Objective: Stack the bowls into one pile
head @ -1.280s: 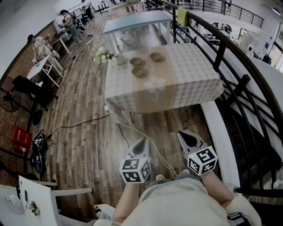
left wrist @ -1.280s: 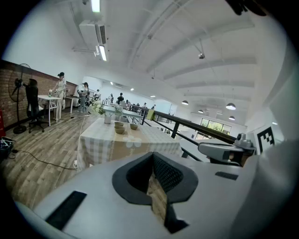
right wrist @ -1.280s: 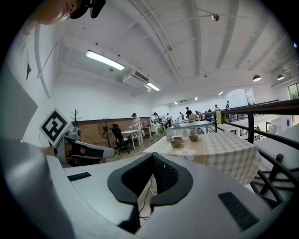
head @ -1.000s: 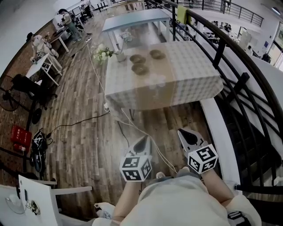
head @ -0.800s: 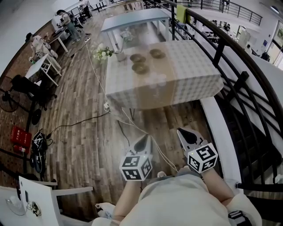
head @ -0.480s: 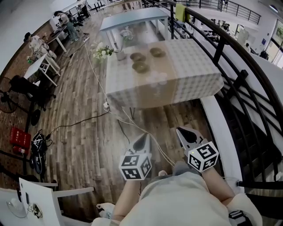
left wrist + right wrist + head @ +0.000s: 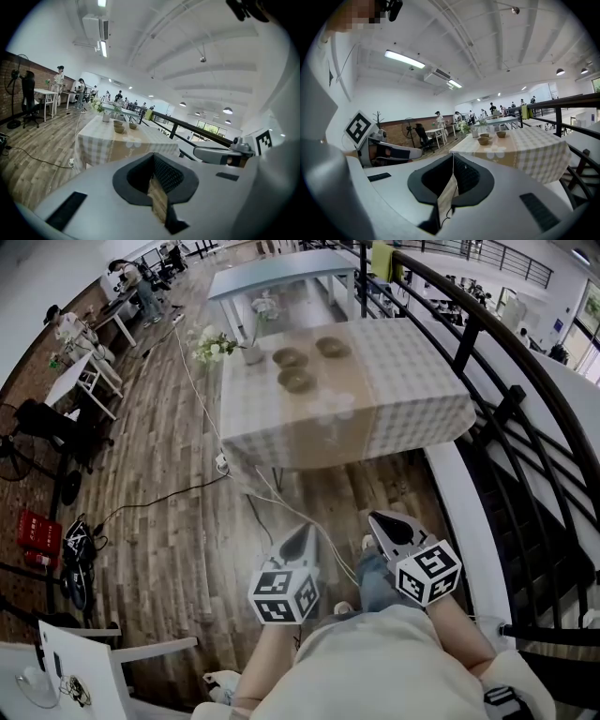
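Three brown bowls stand apart on the far half of a checked-cloth table (image 7: pixel 403 399): one at the back left (image 7: pixel 289 358), one at the back right (image 7: pixel 329 347), one nearer (image 7: pixel 297 382). Both gripper views show them far off, small, as a cluster (image 7: pixel 119 129) (image 7: pixel 483 140). My left gripper (image 7: pixel 302 538) and right gripper (image 7: pixel 382 524) are held close to my body over the wooden floor, well short of the table. Each has its jaws shut with nothing between them, as the left gripper (image 7: pixel 153 157) and right gripper (image 7: pixel 453 157) views show.
A vase of white flowers (image 7: pixel 246 351) stands at the table's back left corner. A black railing (image 7: pixel 511 399) runs along the right. A white cable (image 7: pixel 281 507) trails across the floor from the table toward me. A blue-grey table (image 7: pixel 281 273) stands behind.
I have stepped forward, so the table sits a little nearer and larger. A jeans-clad leg now shows between the grippers. Both grippers stay shut.
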`<action>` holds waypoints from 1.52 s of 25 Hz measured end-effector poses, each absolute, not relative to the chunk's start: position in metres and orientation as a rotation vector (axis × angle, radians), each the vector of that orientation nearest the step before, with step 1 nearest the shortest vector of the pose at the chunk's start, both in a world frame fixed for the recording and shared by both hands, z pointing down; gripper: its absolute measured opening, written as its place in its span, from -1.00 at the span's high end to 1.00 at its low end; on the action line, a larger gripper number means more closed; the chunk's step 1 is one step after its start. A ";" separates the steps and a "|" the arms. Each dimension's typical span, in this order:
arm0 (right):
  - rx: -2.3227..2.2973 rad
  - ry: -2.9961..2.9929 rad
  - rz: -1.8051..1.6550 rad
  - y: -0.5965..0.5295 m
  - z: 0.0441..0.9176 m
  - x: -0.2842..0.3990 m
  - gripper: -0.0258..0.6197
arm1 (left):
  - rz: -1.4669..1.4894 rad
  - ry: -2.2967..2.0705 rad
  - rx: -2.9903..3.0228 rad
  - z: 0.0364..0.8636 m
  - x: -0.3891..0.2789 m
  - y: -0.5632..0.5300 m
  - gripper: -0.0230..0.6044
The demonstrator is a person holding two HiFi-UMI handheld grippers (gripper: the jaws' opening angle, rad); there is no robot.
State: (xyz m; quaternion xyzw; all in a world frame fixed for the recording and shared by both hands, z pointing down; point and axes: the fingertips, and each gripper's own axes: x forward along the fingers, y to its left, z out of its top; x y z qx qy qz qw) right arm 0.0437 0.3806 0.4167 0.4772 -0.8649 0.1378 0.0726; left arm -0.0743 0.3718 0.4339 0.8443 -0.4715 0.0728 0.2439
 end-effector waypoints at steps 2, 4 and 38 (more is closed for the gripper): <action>1.430 -2.605 0.411 0.368 0.416 0.045 0.92 | 0.198 -1.292 2.301 0.436 -0.073 0.361 0.92; 1.418 -2.609 0.402 0.353 0.416 0.048 0.92 | 0.195 -1.299 2.291 0.437 -0.071 0.348 0.92; 1.258 -2.686 0.380 0.096 0.397 0.142 0.92 | 0.096 -1.461 2.159 0.417 0.011 0.114 0.92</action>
